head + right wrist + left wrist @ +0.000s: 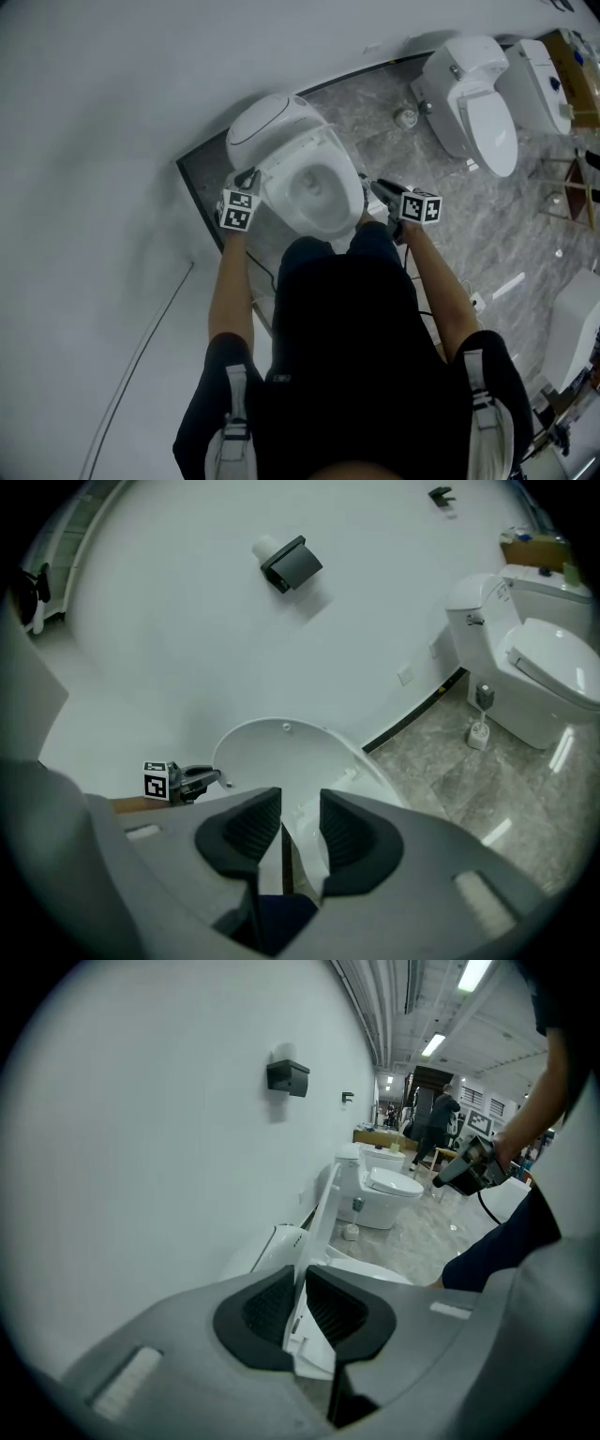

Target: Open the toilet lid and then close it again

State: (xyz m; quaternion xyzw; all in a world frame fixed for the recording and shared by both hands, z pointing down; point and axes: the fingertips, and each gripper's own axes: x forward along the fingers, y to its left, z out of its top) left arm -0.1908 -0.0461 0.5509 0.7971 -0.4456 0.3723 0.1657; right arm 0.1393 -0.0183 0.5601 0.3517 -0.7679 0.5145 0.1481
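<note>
Head camera looks steeply down over the toilet; both gripper views, low and close, share its raised lid.

Black short-sleeved shirt; grey tongs bear ribbed black pads and black-and-white marker cubes.

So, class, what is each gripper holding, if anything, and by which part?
The left gripper is clamped on the raised toilet lid, by its thin side edge. The right gripper holds nothing; its jaws stand apart.
</note>
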